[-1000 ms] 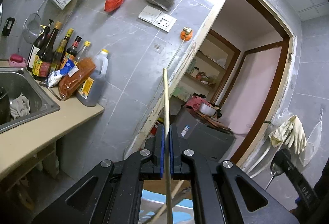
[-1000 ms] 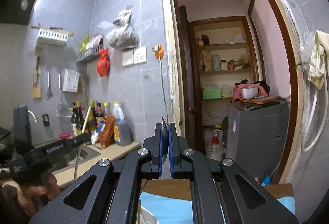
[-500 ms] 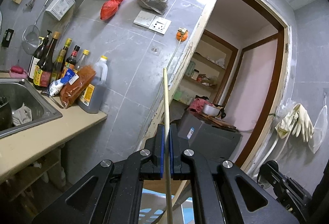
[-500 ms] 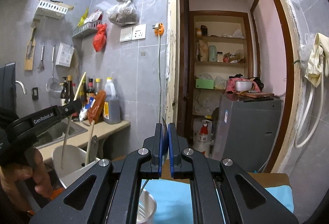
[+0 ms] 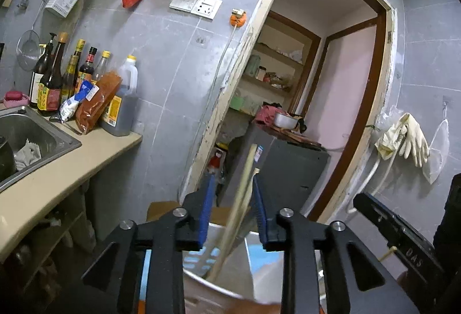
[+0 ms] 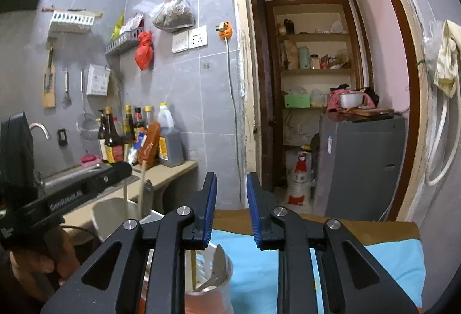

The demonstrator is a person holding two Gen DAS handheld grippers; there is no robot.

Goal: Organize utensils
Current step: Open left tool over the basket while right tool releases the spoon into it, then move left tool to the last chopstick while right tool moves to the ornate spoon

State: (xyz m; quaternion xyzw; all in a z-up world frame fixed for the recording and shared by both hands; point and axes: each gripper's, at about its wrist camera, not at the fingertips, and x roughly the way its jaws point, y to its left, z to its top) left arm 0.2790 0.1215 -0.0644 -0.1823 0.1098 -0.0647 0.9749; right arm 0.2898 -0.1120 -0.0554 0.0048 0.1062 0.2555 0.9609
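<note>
My left gripper (image 5: 232,195) is open. A wooden chopstick (image 5: 240,198) leans loose between its jaws, its lower end inside a white holder (image 5: 219,259) just below. In the right wrist view the same white holder (image 6: 112,213) stands at the left with chopsticks (image 6: 141,187) sticking up, under the left gripper's black body (image 6: 72,193). My right gripper (image 6: 231,195) is open and empty. Right below it stands a metal cup (image 6: 213,282) with a spoon (image 6: 216,265) and a chopstick in it.
A blue cloth (image 6: 374,259) covers the brown table. A counter (image 5: 57,169) with a steel sink (image 5: 31,135) and several sauce bottles (image 5: 66,83) runs along the left wall. A doorway with shelves (image 6: 314,71) and a grey appliance (image 6: 363,164) lies ahead.
Both grippers have opened. The left one has let go of the chopstick, which now leans in the white holder. Both have dropped lower, and the cup with the spoon has come into the right view.
</note>
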